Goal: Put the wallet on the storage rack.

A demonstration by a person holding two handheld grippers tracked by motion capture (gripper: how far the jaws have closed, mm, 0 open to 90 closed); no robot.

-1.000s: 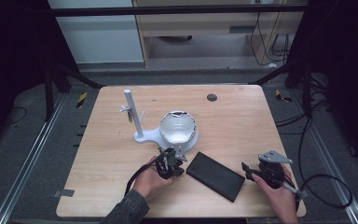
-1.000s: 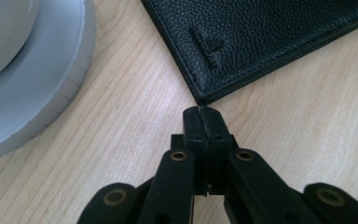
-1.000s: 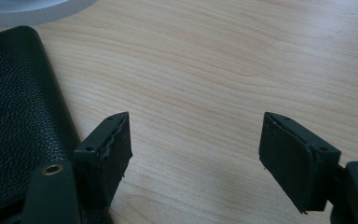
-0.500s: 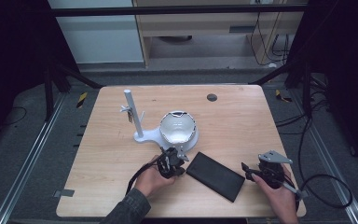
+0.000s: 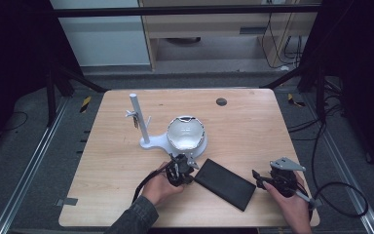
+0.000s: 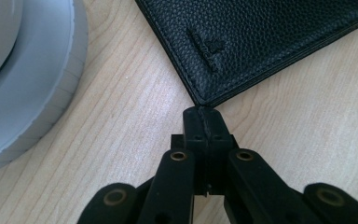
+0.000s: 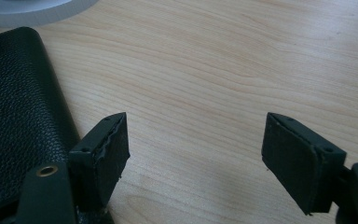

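Hands at the near table edge each hold a gripper: the left gripper has its jaws pressed together on nothing, tips just at a corner of the black leather wallet, while the right gripper stands wide open and empty just beside the wallet's other end. Wallet lies flat on the wooden table between them. Farther back sit a white round-based stand and a shiny bowl.

I see a light wood counter w/ rounded corners. On it: white stand w/ upright post, its round base holding a shiny bowl-like piece, approx. centre. Black leather wallet lies flat near front edge, just beside the base. Small dark disc toward the back.
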